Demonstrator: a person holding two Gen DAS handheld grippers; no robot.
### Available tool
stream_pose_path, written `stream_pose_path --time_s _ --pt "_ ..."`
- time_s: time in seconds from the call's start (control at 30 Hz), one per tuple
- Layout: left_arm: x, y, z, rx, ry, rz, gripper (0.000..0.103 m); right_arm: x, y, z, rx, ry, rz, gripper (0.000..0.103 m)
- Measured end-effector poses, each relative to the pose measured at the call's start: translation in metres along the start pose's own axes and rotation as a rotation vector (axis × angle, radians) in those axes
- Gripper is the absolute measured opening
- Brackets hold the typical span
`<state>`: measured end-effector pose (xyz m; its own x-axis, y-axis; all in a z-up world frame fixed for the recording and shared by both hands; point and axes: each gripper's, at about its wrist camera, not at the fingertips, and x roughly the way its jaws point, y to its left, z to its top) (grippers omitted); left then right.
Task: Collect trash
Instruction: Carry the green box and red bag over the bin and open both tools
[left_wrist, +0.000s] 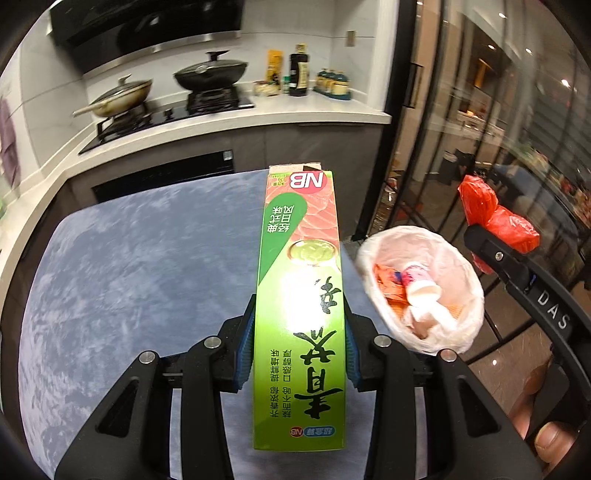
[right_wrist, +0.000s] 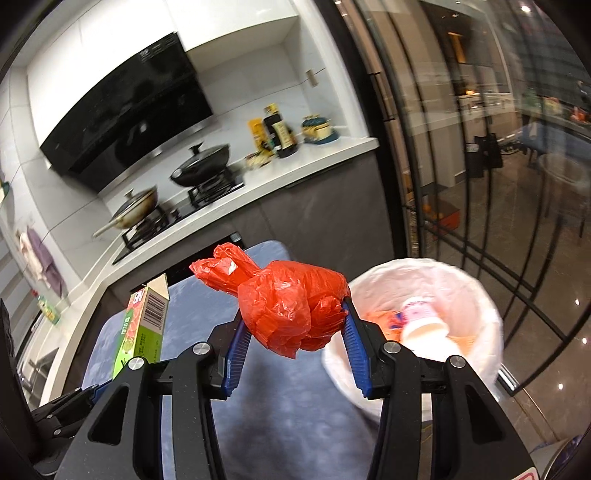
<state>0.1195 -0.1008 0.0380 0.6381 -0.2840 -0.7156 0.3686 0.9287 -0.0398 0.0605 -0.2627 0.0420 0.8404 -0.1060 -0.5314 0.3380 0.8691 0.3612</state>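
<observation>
One green carton (left_wrist: 300, 310) clamped in left gripper (left_wrist: 298, 354); one crumpled red bag (right_wrist: 291, 306) in right gripper (right_wrist: 293, 343), beside one lined bin (right_wrist: 480, 295) holding perhaps three scraps.

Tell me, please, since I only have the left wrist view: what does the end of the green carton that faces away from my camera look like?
Observer: On the right wrist view the green carton shows a barcode on its side near the far end, and that end's flap stands open.
Operator: Thank you. Is the red bag really clamped, or just resting on the right claw?
Observer: The red plastic bag is wedged between the blue pads of the right claw, bunched above them.
Operator: And how does it sit relative to the bin?
Observer: The white-lined bin appears just right of that claw, with a small white bottle inside.
</observation>
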Motion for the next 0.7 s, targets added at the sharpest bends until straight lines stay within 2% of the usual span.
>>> stream_pose_path --time_s 0.37,0.47,0.7 --pt "0.004 -0.053 0.0 0.11 0.004 -0.081 0.038 -0.022 -0.054 0.007 0.045 -0.034 -0.063 0.046" --pt "0.014 -0.069 0.002 0.135 0.033 -0.116 0.038 -0.021 -0.069 0.008 0.059 -0.033 -0.079 0.046" --pt "0.033 -0.101 0.009 0.197 0.03 -0.148 0.038 -0.008 -0.097 0.009 0.097 -0.006 -0.111 0.046"
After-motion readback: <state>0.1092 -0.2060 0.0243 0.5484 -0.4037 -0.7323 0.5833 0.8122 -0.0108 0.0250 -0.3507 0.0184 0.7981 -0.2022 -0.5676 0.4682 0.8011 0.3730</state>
